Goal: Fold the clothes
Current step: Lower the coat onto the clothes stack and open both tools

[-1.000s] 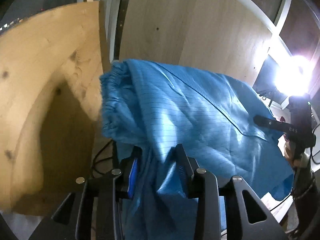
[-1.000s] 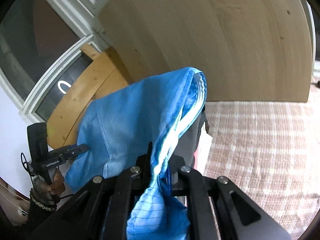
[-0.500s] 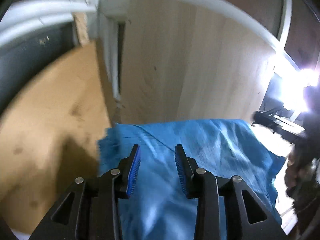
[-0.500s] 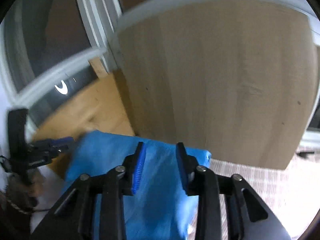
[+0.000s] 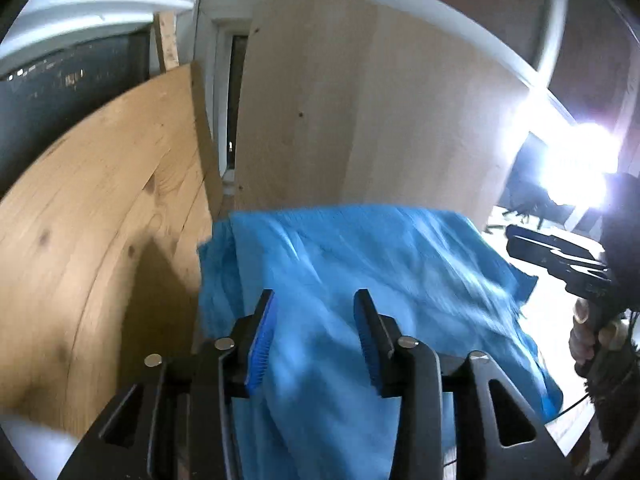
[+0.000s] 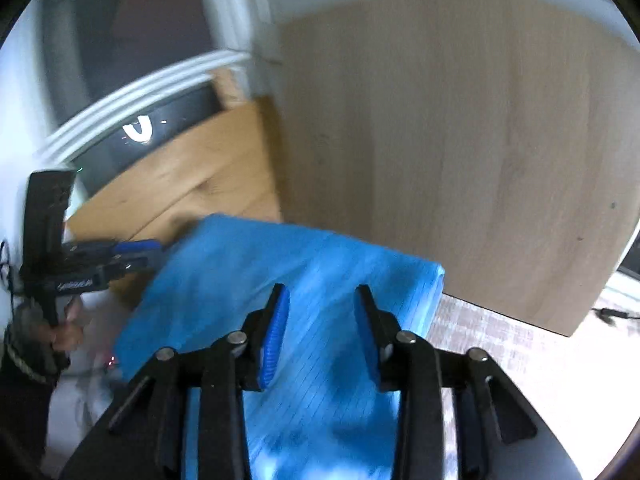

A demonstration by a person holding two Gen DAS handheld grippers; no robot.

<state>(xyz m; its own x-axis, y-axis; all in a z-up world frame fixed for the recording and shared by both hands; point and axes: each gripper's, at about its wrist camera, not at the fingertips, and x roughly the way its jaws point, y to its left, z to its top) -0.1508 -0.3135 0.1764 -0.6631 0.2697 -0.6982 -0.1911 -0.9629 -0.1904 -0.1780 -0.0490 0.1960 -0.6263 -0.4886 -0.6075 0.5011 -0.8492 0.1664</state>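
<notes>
A blue garment (image 5: 360,264) with fine dark lines lies spread below both grippers; it also shows in the right wrist view (image 6: 288,276). My left gripper (image 5: 316,300) is open and empty just above the cloth, near its gathered left edge (image 5: 216,276). My right gripper (image 6: 320,296) is open and empty above the cloth's folded right edge (image 6: 434,280). The right gripper appears at the right of the left wrist view (image 5: 560,256), and the left gripper at the left of the right wrist view (image 6: 120,252).
A pale wooden board (image 5: 360,120) stands behind the garment, with a darker pine board (image 5: 100,220) leaning at the left. A checked cloth surface (image 6: 500,344) lies to the right. A bright lamp (image 5: 580,160) glares at the right. A dark window (image 6: 100,80) is at the back left.
Both grippers let go of the blue garment and opened. The garment dropped from hanging in the air to lying spread below them, and both grippers pulled back above it.
</notes>
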